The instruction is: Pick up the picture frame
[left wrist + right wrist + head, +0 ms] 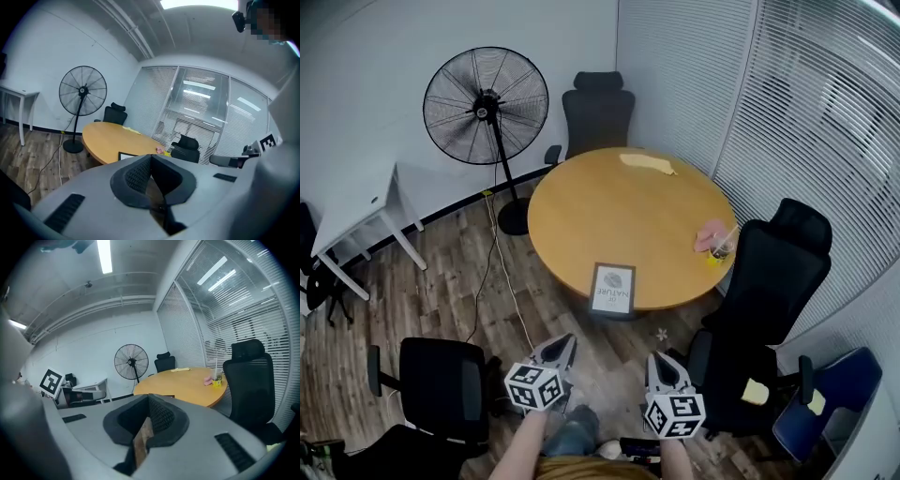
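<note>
The picture frame (612,289) lies flat at the near edge of the round wooden table (609,206), dark-rimmed with a white print. Both grippers hang in front of the table, over the wood floor and apart from the frame. My left gripper (567,340) points toward the frame from the lower left with its jaws together and nothing in them. My right gripper (655,359) is beside it, jaws also together and holding nothing. In the left gripper view, the frame's corner (125,155) peeks just above the closed tips of the left gripper (151,157). The right gripper (149,396) faces the table (187,380).
A black office chair (769,281) stands close at the table's right, another (598,112) behind it, a third (441,384) at lower left. A standing fan (486,105) with a floor cable and a white desk (366,206) are at left. A cup with a straw (721,248) sits on the table's right edge.
</note>
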The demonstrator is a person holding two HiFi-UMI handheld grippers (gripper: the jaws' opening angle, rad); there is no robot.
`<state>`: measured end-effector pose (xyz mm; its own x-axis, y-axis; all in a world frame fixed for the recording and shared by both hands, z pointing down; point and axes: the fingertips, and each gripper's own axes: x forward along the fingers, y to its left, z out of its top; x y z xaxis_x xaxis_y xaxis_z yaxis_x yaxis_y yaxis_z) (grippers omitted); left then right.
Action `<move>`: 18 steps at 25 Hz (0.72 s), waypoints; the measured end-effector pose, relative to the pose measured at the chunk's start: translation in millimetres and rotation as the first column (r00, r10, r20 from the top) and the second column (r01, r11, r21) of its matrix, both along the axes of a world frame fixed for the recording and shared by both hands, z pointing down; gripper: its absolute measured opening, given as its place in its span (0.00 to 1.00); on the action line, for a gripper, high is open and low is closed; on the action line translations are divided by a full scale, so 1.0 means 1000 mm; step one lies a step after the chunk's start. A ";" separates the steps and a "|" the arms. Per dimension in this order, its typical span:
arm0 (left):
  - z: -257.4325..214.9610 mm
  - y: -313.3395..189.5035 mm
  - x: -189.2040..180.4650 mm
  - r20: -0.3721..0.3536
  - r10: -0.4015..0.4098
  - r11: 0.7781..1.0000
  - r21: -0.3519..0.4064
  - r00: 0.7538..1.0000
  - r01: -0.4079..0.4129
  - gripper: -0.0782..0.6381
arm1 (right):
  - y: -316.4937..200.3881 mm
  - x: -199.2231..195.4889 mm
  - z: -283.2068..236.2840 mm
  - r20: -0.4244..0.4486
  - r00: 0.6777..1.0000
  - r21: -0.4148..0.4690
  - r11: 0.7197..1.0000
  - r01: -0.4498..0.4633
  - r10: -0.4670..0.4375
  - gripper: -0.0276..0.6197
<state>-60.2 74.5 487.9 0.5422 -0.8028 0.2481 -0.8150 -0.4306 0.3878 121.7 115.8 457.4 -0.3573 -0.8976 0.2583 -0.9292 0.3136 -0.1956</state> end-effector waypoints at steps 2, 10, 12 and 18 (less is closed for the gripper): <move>0.008 -0.022 -0.002 -0.001 0.011 1.000 -0.012 1.000 -0.011 0.14 | -0.019 -0.003 0.005 -0.011 1.000 -0.010 1.000 -0.003 0.003 0.06; 0.045 -0.121 0.001 0.038 0.132 0.988 -0.085 0.991 -0.128 0.14 | -0.111 -0.018 0.021 -0.040 0.999 -0.029 0.999 -0.038 0.037 0.06; 0.057 -0.139 -0.001 0.032 0.159 0.982 -0.105 0.987 -0.155 0.14 | -0.130 -0.023 0.031 -0.070 0.997 -0.047 0.998 -0.045 0.041 0.06; 0.085 -0.186 -0.016 0.002 0.179 0.969 -0.173 0.984 -0.176 0.14 | -0.178 -0.029 0.063 -0.131 0.991 -0.144 0.990 -0.006 -0.013 0.06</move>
<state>-76.3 -111.2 572.9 0.6663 -0.6390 0.3843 -0.7390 -0.4973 0.4545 92.6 -62.5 520.4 -0.3145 -0.8467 0.4292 -0.9488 0.2942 -0.1148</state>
